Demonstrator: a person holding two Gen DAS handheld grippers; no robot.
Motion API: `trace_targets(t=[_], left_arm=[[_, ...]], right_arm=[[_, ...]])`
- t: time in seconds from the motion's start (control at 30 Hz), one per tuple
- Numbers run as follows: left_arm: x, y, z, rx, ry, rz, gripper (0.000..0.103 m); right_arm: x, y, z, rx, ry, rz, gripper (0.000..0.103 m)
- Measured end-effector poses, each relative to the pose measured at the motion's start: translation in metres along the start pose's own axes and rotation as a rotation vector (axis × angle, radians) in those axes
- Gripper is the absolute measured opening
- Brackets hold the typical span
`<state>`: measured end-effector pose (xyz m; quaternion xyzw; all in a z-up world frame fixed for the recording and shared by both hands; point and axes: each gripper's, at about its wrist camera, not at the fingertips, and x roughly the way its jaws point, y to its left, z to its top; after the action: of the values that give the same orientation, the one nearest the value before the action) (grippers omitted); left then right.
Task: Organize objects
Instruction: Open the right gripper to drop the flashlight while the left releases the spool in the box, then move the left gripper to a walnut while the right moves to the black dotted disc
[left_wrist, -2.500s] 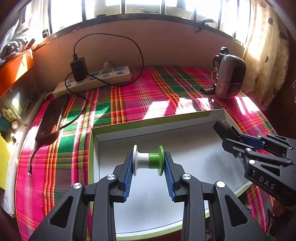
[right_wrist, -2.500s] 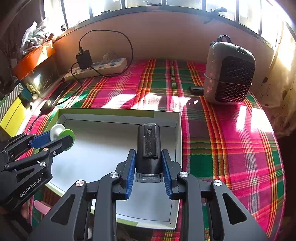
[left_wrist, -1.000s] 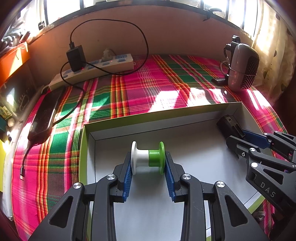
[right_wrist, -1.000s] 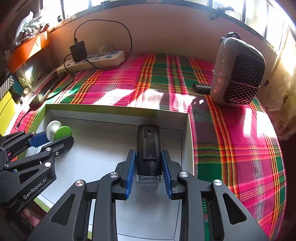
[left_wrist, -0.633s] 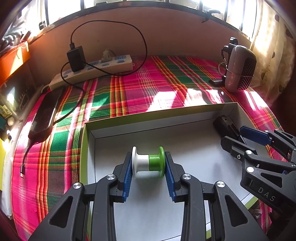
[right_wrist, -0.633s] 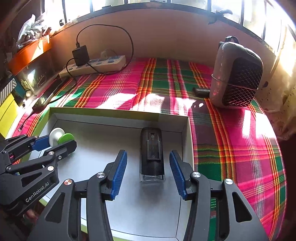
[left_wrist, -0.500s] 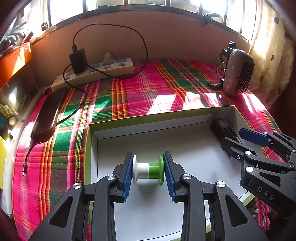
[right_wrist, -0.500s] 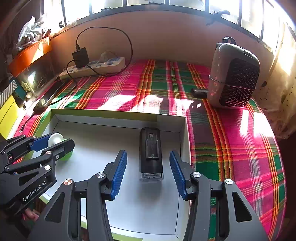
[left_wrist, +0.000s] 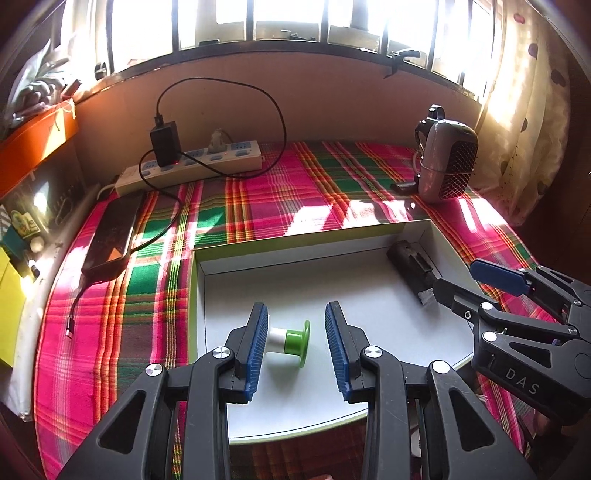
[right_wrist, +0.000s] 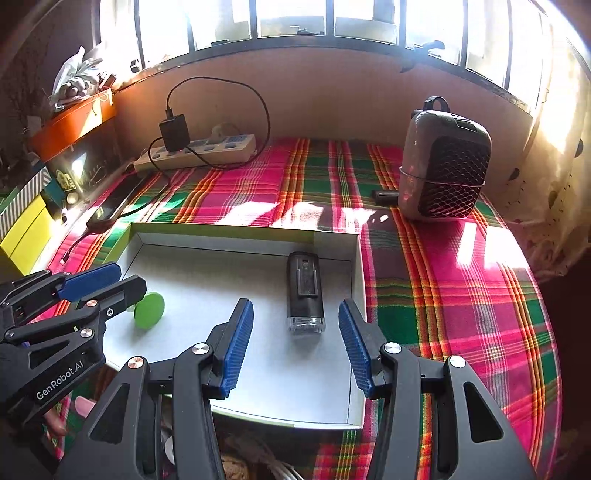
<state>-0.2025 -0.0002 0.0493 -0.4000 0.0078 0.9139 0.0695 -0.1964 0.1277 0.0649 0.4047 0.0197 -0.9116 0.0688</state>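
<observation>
Spool (left_wrist: 286, 341) between parted left hand-held gripper (left_wrist: 297, 345) pads

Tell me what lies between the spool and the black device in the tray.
Only bare white tray floor lies between the spool and the black device; the left wrist view shows it best.

You're working in a home, at a window-side table: a plaid cloth (right_wrist: 424, 266) covers it, a power strip (left_wrist: 192, 164) charges a phone (left_wrist: 112, 229), a small heater (right_wrist: 445, 177) stands by the curtain (left_wrist: 528, 122).
</observation>
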Motion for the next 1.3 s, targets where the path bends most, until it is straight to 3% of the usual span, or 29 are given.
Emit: trace_targets(t=[0.8, 1.3], left_arm=[[-0.068, 0.024, -0.065, -0.086, -0.058, -0.025, 0.03], [-0.081, 0.008, -0.116, -0.024, -0.011, -0.147, 0.03]], right_arm=[[-0.059, -0.005, -0.053, 0.027, -0.052, 0.021, 0.05], [-0.079, 0.009, -0.097, -0.049, -0.046, 0.138, 0.05]])
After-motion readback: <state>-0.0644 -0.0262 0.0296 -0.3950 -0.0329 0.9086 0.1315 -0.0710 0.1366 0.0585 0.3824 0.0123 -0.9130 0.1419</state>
